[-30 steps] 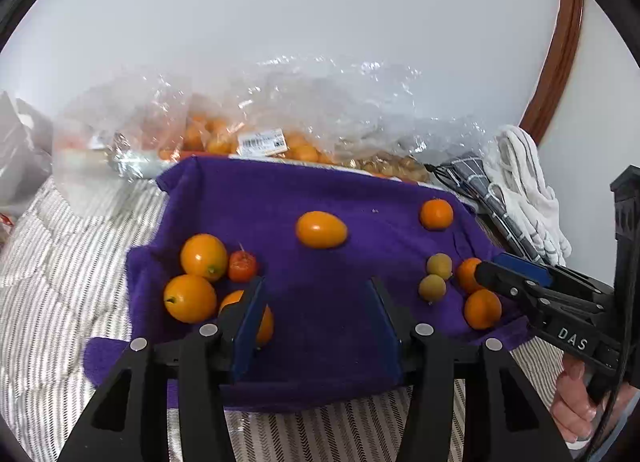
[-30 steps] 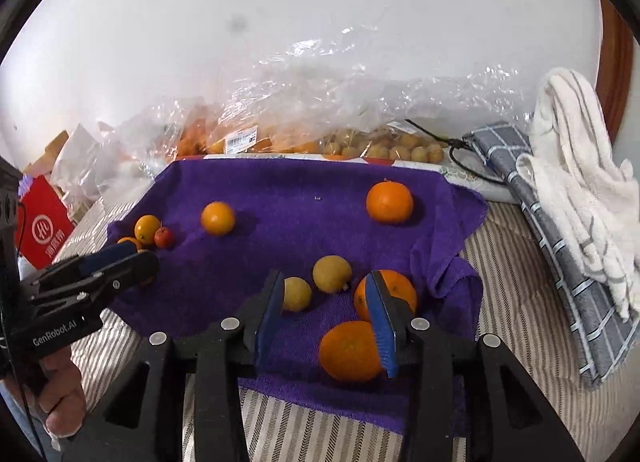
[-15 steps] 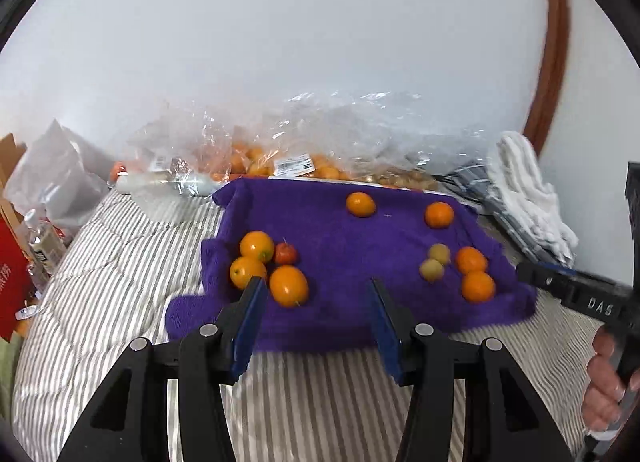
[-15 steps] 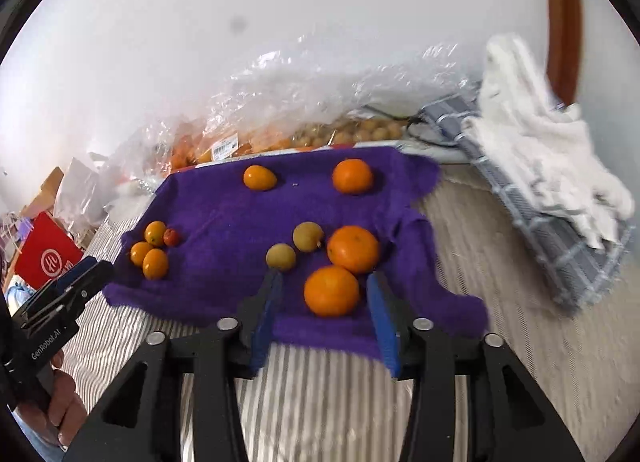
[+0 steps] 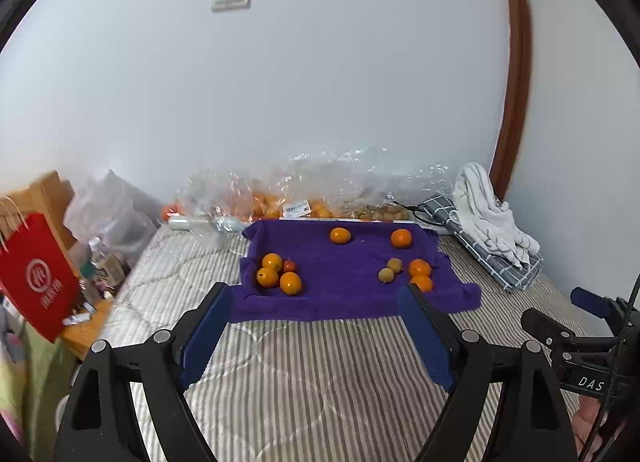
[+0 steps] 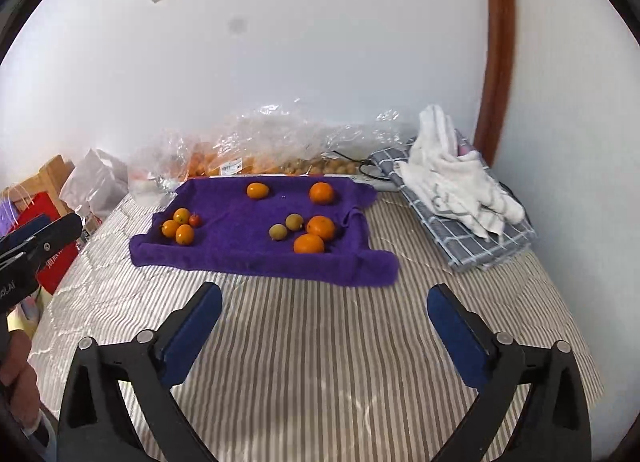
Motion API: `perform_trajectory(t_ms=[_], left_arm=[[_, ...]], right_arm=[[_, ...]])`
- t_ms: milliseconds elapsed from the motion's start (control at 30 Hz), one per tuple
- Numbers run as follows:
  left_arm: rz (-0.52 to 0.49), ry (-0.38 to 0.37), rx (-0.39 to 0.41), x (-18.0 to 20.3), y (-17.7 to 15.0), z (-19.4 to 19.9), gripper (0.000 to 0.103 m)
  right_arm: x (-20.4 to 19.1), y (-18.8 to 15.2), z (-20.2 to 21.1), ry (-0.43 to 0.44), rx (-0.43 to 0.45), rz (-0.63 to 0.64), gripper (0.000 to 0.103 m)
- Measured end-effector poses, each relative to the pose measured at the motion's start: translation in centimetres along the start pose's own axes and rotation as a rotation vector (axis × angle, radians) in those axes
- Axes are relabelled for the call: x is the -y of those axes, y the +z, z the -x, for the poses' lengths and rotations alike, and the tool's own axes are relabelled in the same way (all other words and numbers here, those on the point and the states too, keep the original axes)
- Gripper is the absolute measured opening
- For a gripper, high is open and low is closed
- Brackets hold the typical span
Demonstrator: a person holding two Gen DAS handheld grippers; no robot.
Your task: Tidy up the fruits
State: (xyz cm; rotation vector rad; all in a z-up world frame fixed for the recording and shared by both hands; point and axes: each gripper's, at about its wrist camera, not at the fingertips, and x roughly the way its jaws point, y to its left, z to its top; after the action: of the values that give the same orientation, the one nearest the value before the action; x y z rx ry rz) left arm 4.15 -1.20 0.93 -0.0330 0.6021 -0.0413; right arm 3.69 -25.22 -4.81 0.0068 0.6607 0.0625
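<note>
A purple towel (image 5: pixel 344 294) (image 6: pixel 240 250) lies on the striped bed with fruit on it. At its left sit three small oranges (image 5: pixel 276 274) (image 6: pixel 178 226) and a tiny red fruit (image 5: pixel 289 265). At its right are two oranges (image 5: pixel 420 274) (image 6: pixel 316 236) and two greenish-yellow fruits (image 5: pixel 390 270) (image 6: pixel 286 226). Two more oranges (image 5: pixel 340 235) (image 6: pixel 321 193) lie near the far edge. My left gripper (image 5: pixel 316 310) hovers short of the towel's near edge, its jaws opening with nothing between them. My right gripper (image 6: pixel 324 310) is well back over the bed, jaws opening wide and empty.
Clear plastic bags of fruit (image 5: pixel 296 198) (image 6: pixel 256 150) line the wall behind the towel. A white cloth on a grey checked towel (image 5: pixel 492 234) (image 6: pixel 460 198) lies at the right. A red paper bag (image 5: pixel 36 274) and clutter stand off the bed's left side.
Both grippers pulled back and up from the towel, so the fruit looks smaller and farther. Both sets of jaws spread wider. The orange that was between the right fingers stays on the towel.
</note>
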Motion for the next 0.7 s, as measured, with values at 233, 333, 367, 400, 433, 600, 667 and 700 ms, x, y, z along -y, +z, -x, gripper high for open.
perform_trajectory(t_ms=[233, 333, 367, 400, 433, 600, 667, 700], left_arm=[[-0.026, 0.043, 0.018, 0.6, -0.7, 3.6, 0.086], [-0.009, 0.049, 0.05, 0.5, -0.9, 4.8, 0.086], [-0.01, 0.052, 0.049, 0.6, -0.9, 5.0, 0.086], [-0.01, 0.053, 0.049, 0.7, -1.0, 5.3, 0.086], [-0.007, 0.047, 0.051, 0.6, -1.0, 5.5, 0.086], [-0.005, 0.052, 0.039, 0.8, -1.2, 6.0, 0.086], [0.0, 0.063, 0.034, 0.9, -1.3, 6.0, 0.086], [0.002, 0.057, 0.038, 0.9, -1.3, 6.0, 0.086]], right_arm=[[-0.6, -0.7, 5.5, 0.001, 0.063, 0.004, 0.101], [-0.7, -0.8, 7.0, 0.029, 0.081, 0.013, 0.101], [-0.7, -0.8, 7.3, 0.035, 0.084, 0.008, 0.101], [-0.7, -0.8, 7.5, 0.031, 0.086, 0.004, 0.101], [-0.6, -0.8, 7.7, 0.026, 0.09, 0.003, 0.101], [-0.4, -1.2, 8.5, -0.002, 0.095, 0.006, 0.101], [-0.2, -1.3, 8.6, -0.006, 0.095, 0.0, 0.101], [-0.1, -1.3, 8.6, -0.002, 0.093, -0.004, 0.101]])
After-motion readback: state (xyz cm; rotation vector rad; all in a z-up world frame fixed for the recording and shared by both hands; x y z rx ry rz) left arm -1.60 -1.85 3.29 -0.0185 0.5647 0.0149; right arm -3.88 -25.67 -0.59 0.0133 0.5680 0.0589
